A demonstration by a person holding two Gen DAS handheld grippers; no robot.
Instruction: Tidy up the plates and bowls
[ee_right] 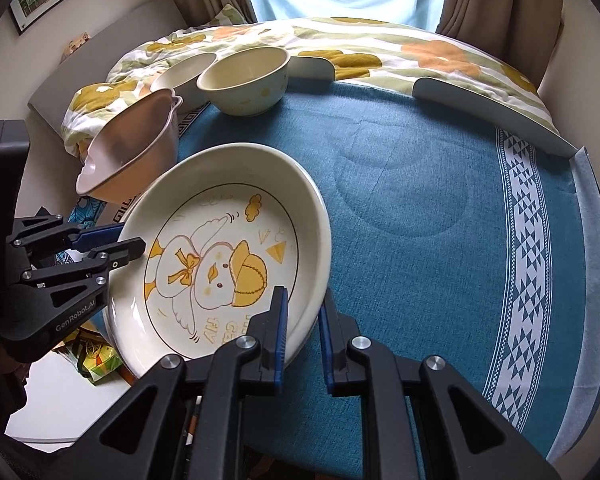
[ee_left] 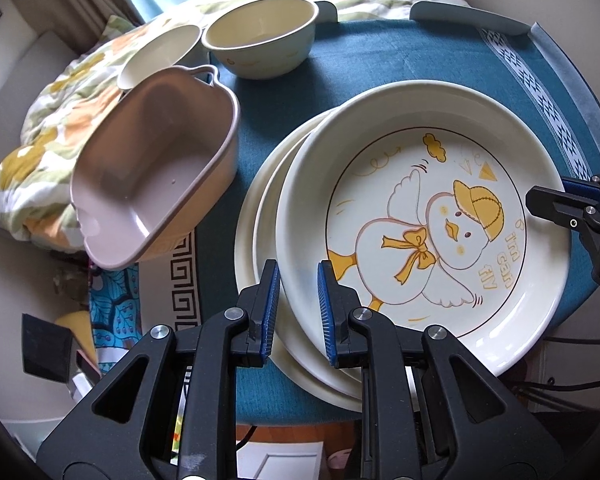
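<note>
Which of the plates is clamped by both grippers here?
The duck plate, topmost. The left gripper and right gripper pinch its rim on opposite sides; the plain plates below it lie ungripped.

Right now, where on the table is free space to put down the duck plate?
Free: the broad teal tablecloth right of the cream duck-print plate, up to the white patterned border. Crowded: the left side, with the pink handled dish and two cream round bowls.

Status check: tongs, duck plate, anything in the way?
Left tongs and right tongs both clamped on duck plate rim. Plate over plain plates. Pink dish close beside.
</note>
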